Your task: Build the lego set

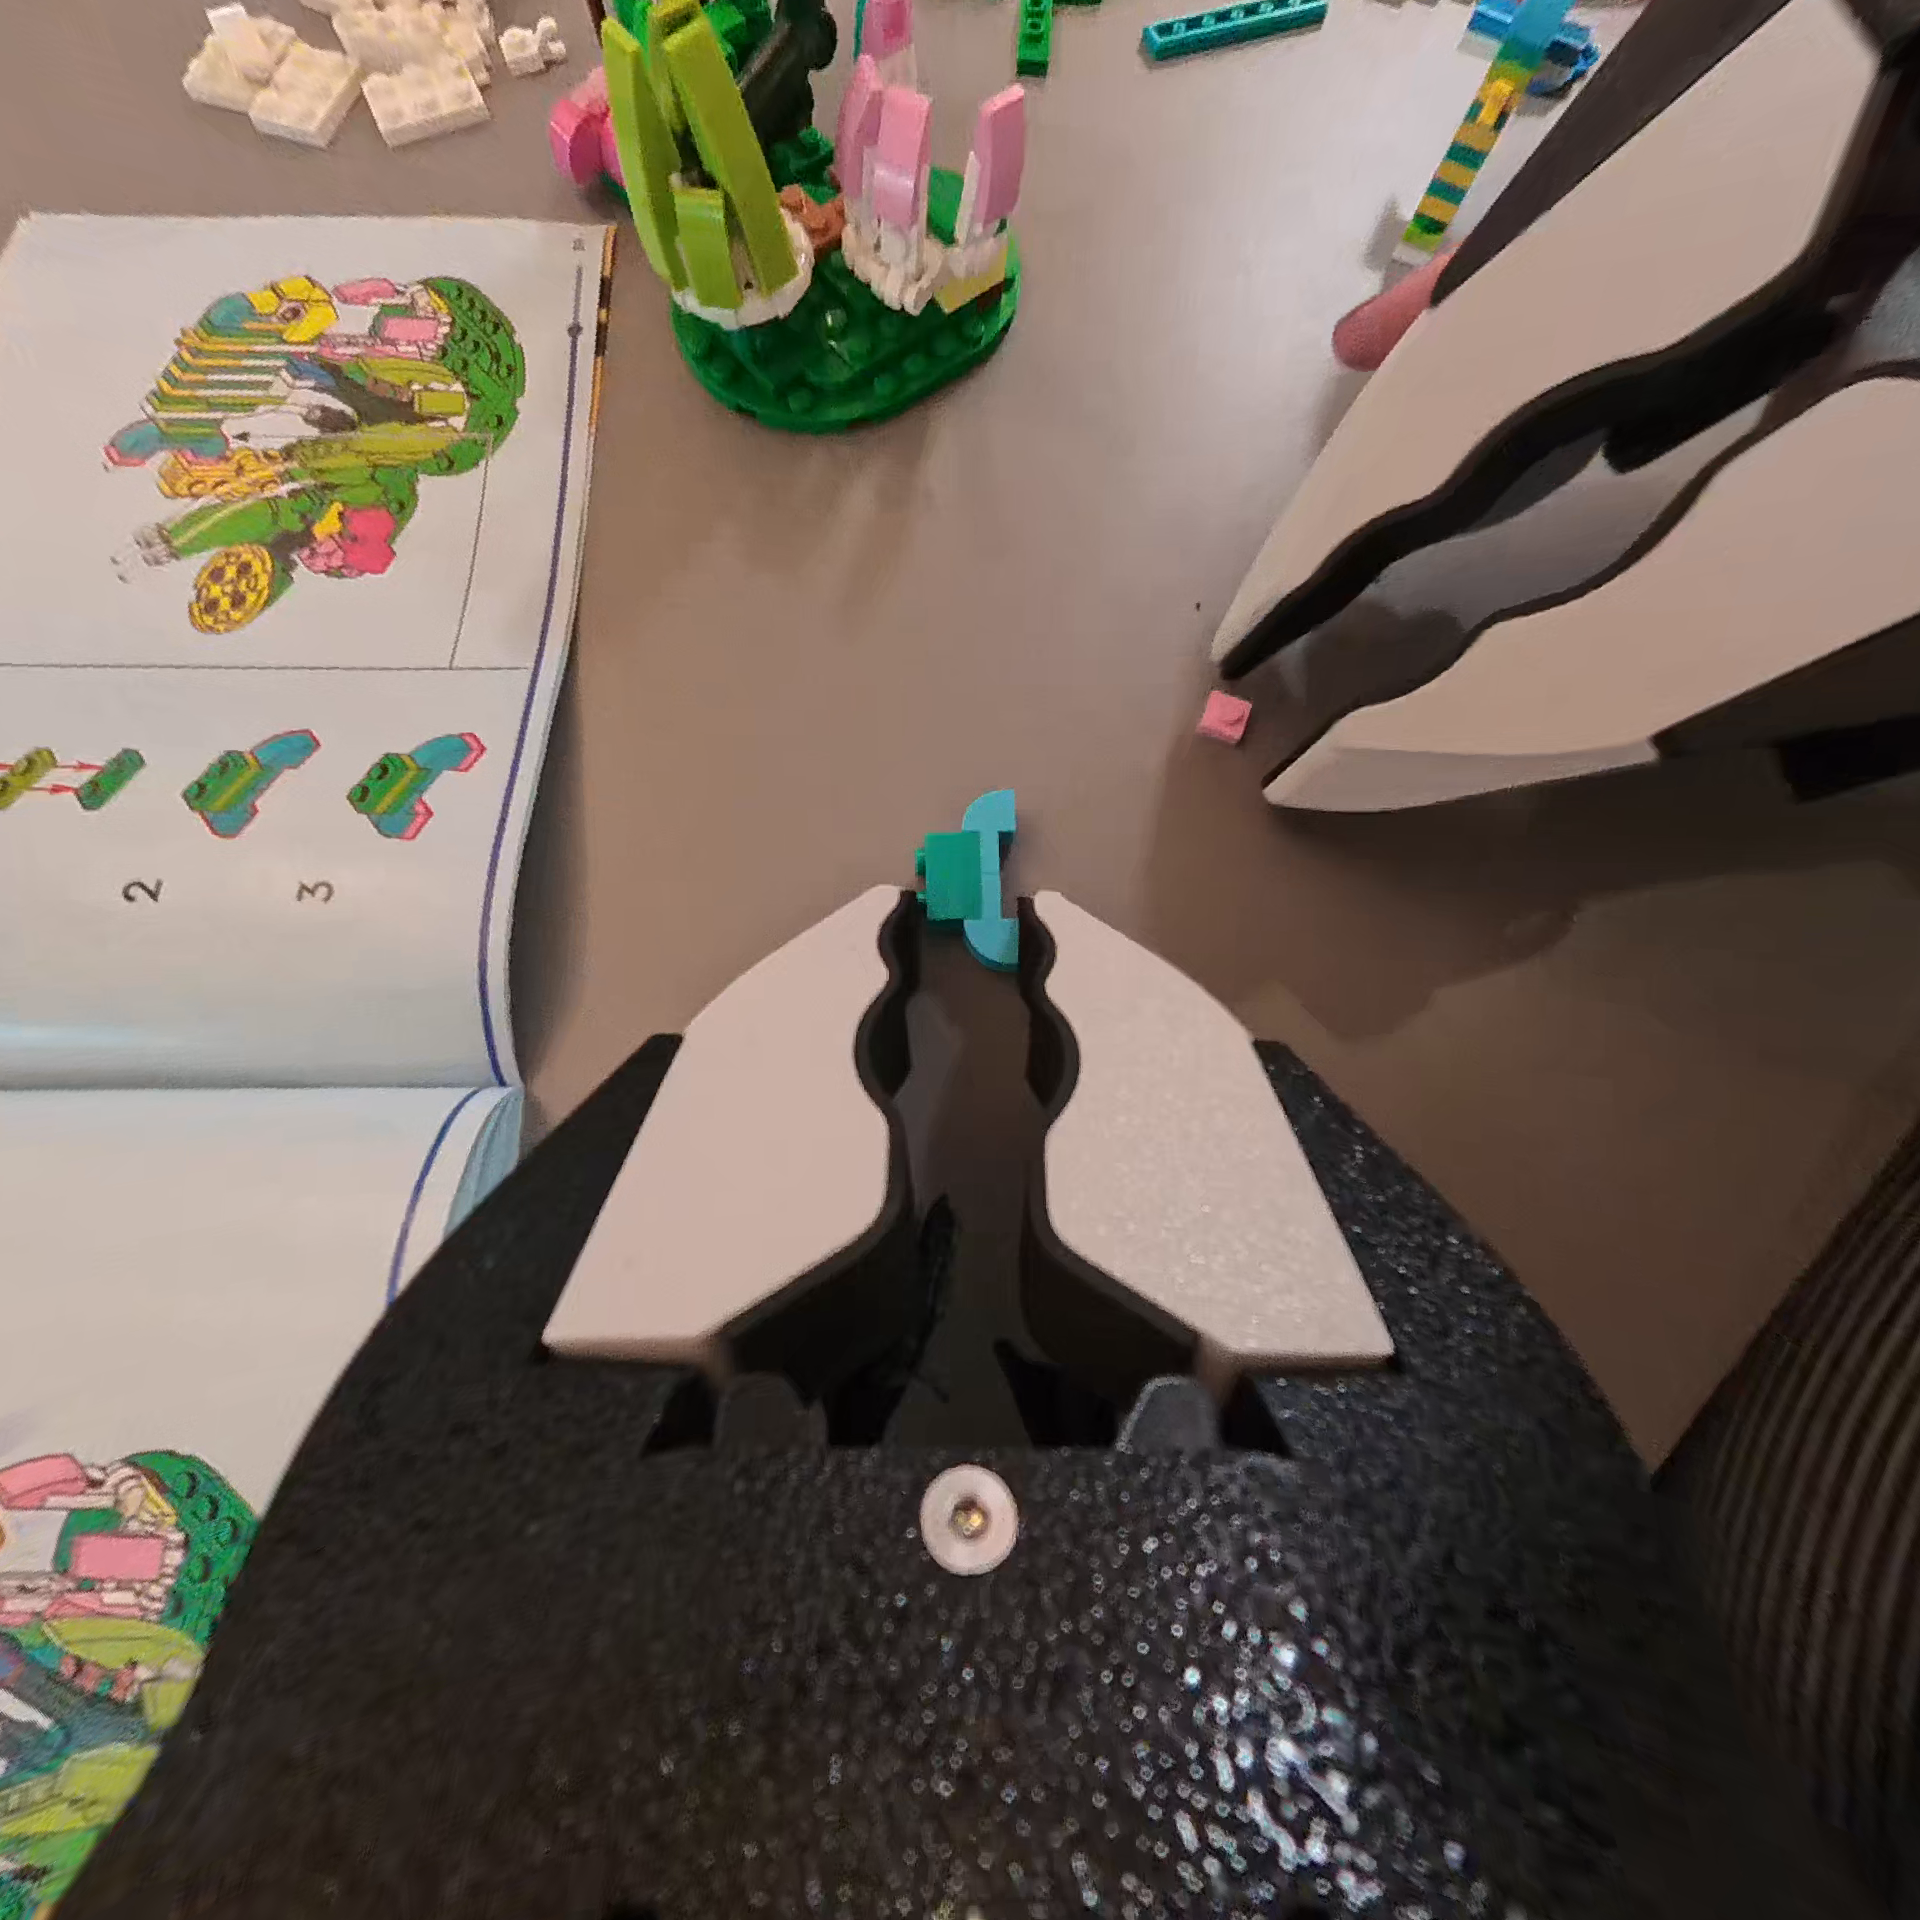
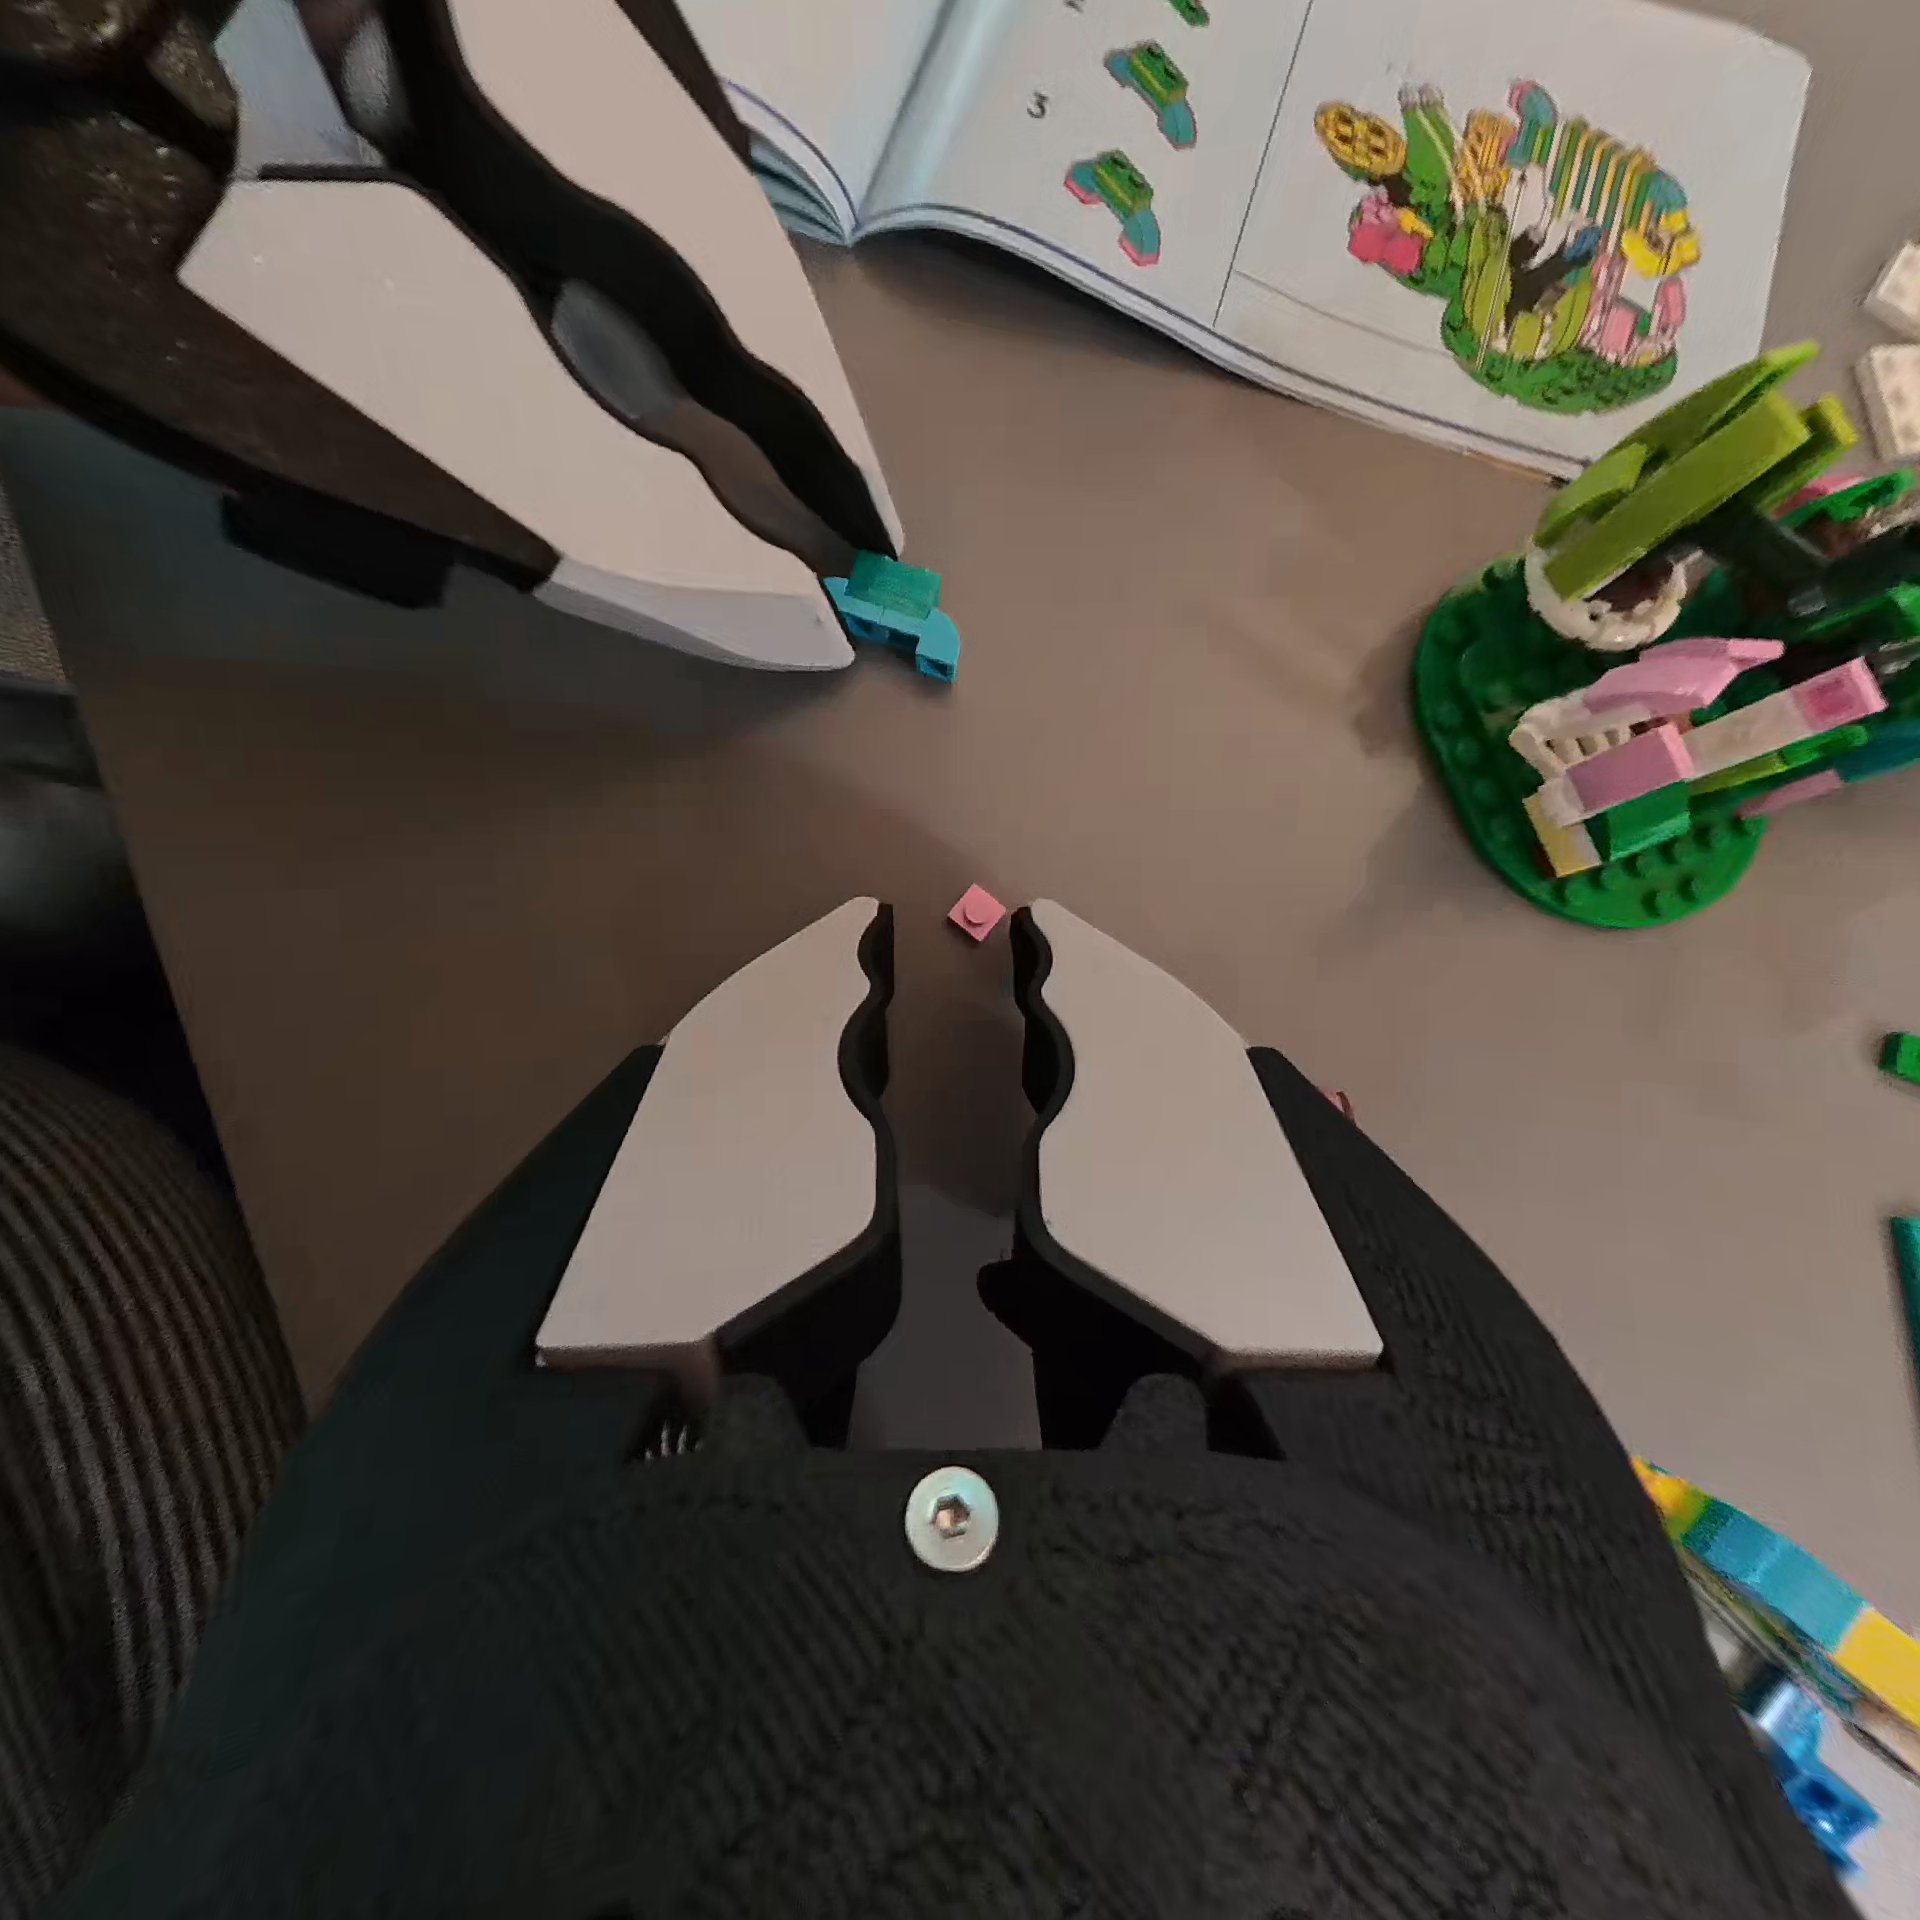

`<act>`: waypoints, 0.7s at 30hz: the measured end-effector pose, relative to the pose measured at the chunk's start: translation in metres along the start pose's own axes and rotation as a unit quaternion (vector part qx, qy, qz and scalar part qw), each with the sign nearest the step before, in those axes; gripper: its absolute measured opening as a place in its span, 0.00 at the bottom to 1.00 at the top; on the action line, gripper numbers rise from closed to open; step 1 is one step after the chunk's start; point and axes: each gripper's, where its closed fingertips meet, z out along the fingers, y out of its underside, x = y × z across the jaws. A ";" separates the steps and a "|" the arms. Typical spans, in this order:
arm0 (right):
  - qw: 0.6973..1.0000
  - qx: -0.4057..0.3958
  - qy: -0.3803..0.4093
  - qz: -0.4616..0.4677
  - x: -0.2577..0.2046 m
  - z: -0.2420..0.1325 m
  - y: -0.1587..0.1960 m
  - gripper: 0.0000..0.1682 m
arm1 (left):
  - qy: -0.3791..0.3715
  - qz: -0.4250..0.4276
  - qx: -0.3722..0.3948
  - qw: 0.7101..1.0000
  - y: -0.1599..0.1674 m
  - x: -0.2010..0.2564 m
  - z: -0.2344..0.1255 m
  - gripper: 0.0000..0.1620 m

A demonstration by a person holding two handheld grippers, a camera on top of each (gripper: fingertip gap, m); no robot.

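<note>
Teal-and-green sub-assembly (image 1: 971, 883): gripped at the tips of the left claw (image 1: 968, 902), low over the grey counter (image 1: 831, 644). Small pink plate (image 2: 976, 914): flat on the counter, just beyond the tips of the right claw (image 2: 948, 920), whose fingers are parted and empty. Green-based flower model (image 1: 842, 260): far side. Open instruction booklet (image 1: 291, 520): left. Loose white bricks (image 1: 343, 73): far left.
</note>
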 end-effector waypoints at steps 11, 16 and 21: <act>0.999 0.027 0.016 -0.004 0.009 0.003 -0.004 0.04 | 0.010 0.010 0.001 1.000 0.003 0.008 -0.005 0.24; 0.993 0.114 -0.028 0.021 0.004 -0.011 -0.030 0.04 | 0.012 0.083 0.114 0.990 -0.027 0.017 -0.021 0.23; 0.982 0.149 -0.093 0.065 -0.001 -0.026 -0.046 0.04 | -0.048 0.232 0.193 0.952 -0.045 0.024 -0.030 0.17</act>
